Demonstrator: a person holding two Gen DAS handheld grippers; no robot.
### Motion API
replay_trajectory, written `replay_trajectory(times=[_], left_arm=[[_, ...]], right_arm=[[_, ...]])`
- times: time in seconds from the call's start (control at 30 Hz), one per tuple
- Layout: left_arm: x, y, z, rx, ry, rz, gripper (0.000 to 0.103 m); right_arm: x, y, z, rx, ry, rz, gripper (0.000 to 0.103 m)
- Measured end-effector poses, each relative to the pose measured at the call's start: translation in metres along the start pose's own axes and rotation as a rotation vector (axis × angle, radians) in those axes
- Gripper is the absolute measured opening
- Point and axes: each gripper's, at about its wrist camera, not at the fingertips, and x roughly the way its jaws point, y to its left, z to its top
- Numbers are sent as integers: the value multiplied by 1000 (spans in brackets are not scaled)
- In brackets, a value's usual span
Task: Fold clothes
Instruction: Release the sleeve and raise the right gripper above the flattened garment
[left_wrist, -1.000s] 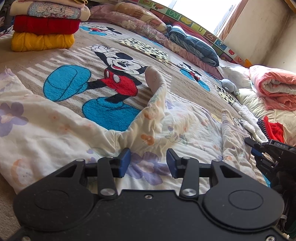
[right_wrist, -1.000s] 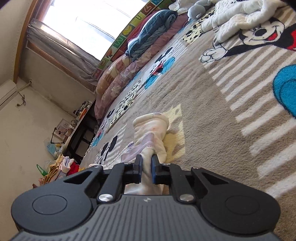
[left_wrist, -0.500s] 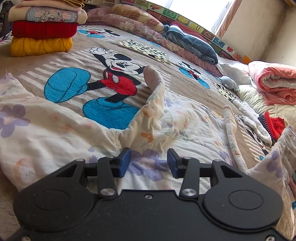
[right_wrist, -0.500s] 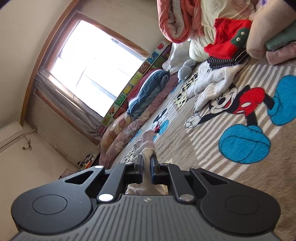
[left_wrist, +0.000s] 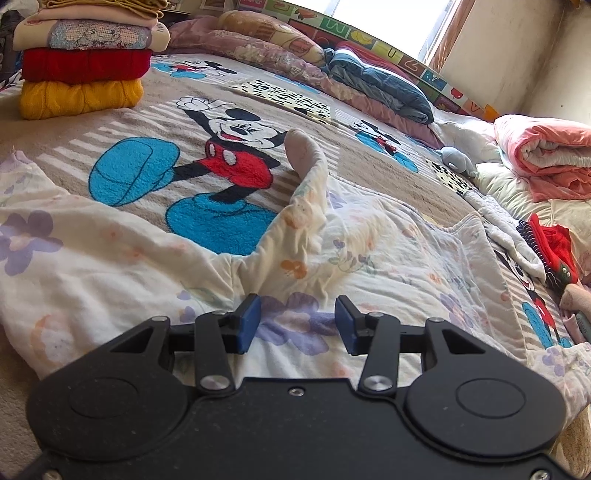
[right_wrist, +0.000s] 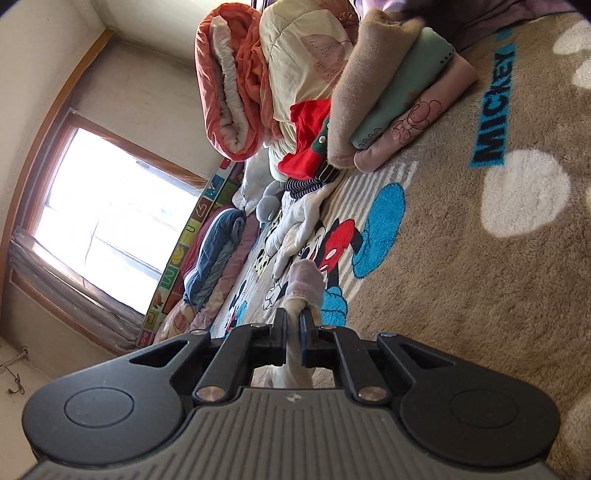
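Observation:
A cream floral garment (left_wrist: 332, 251) lies spread on the Mickey Mouse blanket (left_wrist: 229, 155) in the left wrist view, one sleeve (left_wrist: 306, 177) raised away from me. My left gripper (left_wrist: 293, 323) is open, low over the garment's middle, holding nothing. In the right wrist view my right gripper (right_wrist: 292, 325) is shut on the garment's sleeve near its pink cuff (right_wrist: 306, 280), held up above the blanket (right_wrist: 480, 295). The right gripper does not show in the left wrist view.
A stack of folded sweaters (left_wrist: 81, 62) stands at the far left. Pillows and a blue quilt (left_wrist: 380, 85) line the window side. Rolled quilts (left_wrist: 546, 155), red and striped clothes (left_wrist: 554, 251) and folded clothes (right_wrist: 399, 88) lie at the right.
The right gripper has lifted and swung with the sleeve, its view turning from the blanket toward the quilt pile. It has left the left wrist view. The left gripper barely moved.

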Motion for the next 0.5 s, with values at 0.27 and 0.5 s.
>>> replay_trajectory(times=[0.27, 0.5], left_arm=[[0, 0, -1, 9, -2, -1, 46], [1, 1, 0, 8, 2, -8, 46]], right_arm=[[14, -18, 14, -31, 43, -225, 8], [0, -14, 4, -157, -72, -375, 20]])
